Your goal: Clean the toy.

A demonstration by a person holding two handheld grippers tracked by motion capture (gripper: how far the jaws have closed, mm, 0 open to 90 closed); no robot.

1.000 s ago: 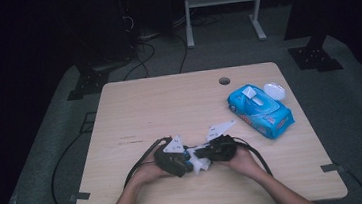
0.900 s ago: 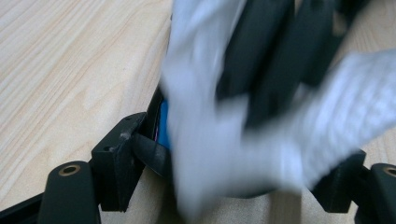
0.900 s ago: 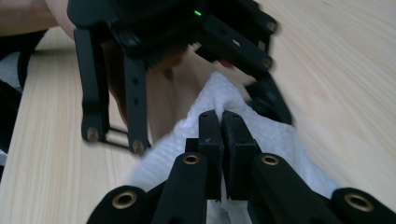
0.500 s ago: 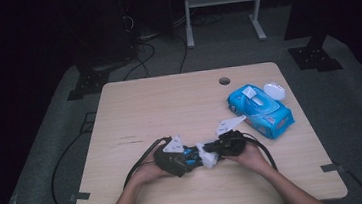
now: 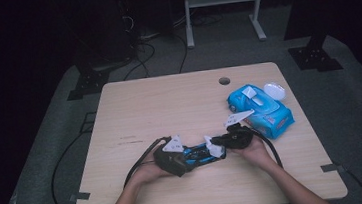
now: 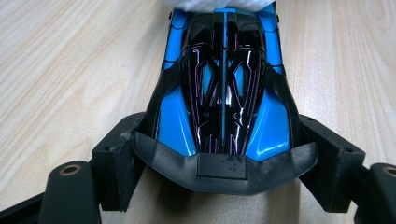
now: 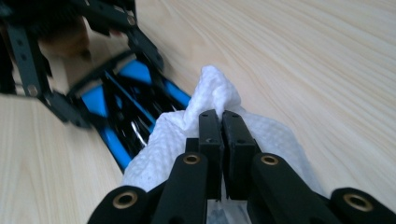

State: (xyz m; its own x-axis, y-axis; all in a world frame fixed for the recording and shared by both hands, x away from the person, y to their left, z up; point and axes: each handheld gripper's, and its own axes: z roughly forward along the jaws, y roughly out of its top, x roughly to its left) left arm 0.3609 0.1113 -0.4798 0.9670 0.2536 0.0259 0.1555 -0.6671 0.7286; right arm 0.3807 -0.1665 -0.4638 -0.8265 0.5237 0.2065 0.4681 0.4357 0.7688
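Note:
A blue and black toy car [image 5: 199, 155] lies on the wooden table [image 5: 169, 103] near its front edge. My left gripper [image 5: 172, 158] is shut on the car's near end; in the left gripper view the jaws clamp both sides of the car [image 6: 224, 93] just above its black bumper. My right gripper [image 5: 232, 138] is shut on a crumpled white wipe [image 5: 215, 148]. In the right gripper view its closed jaws [image 7: 220, 119] pinch the wipe [image 7: 210, 88], which rests against the car's [image 7: 126, 107] far end. That wipe [image 6: 224, 4] peeks in at the top of the left gripper view.
A blue pack of wipes [image 5: 262, 109] lies at the right of the table, close behind my right gripper, with a white round lid [image 5: 274, 91] beside it. A cable hole [image 5: 224, 81] sits near the far edge. Cables trail from both grippers.
My right gripper has slid a little to the right and away along the car, taking the wipe with it. The left gripper and the car have stayed put.

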